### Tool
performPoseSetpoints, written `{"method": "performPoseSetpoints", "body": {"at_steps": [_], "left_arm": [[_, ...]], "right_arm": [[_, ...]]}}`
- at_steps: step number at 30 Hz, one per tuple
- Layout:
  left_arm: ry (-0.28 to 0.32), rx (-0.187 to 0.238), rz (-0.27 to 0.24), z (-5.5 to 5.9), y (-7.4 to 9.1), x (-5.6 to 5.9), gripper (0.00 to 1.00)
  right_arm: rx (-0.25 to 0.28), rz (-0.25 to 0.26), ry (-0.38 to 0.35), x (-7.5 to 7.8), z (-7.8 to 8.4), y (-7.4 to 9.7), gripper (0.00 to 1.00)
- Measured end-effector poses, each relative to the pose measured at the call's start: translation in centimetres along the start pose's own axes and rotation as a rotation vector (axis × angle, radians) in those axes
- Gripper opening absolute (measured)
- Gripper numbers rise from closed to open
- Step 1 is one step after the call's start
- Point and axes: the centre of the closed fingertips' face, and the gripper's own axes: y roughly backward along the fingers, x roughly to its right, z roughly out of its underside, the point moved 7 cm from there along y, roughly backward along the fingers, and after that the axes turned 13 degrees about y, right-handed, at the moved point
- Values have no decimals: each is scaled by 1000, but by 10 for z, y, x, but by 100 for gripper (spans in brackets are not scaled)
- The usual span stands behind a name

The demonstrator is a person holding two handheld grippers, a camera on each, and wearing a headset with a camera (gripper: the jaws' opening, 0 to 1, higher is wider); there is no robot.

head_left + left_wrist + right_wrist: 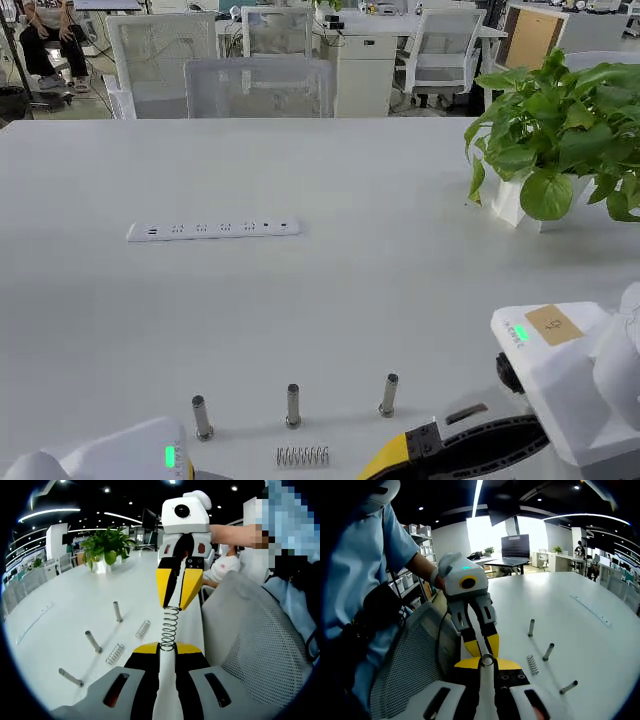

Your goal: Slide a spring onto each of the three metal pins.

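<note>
Three metal pins (293,405) stand in a row on the white table (330,300) in the head view. A loose spring (302,456) lies just before the middle pin, with the right gripper (395,458) just beside it.

In the left gripper view, the left gripper (168,647) and right gripper (178,602) meet tip to tip. Each has its jaws pinched on one end of the held spring (169,627), above the table edge and apart from the pins.

In the right gripper view, the held spring (487,659) shows end-on between the right gripper's closed jaws, with the left gripper (485,652) directly opposite.
</note>
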Motion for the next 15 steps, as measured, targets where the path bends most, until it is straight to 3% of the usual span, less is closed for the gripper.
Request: {"method": "performPoseSetpoints", "body": {"at_steps": [15], "left_arm": [[-3, -12, -10, 4, 0, 0, 7]], "right_arm": [[-63, -12, 55, -1, -3, -6, 6]]}}
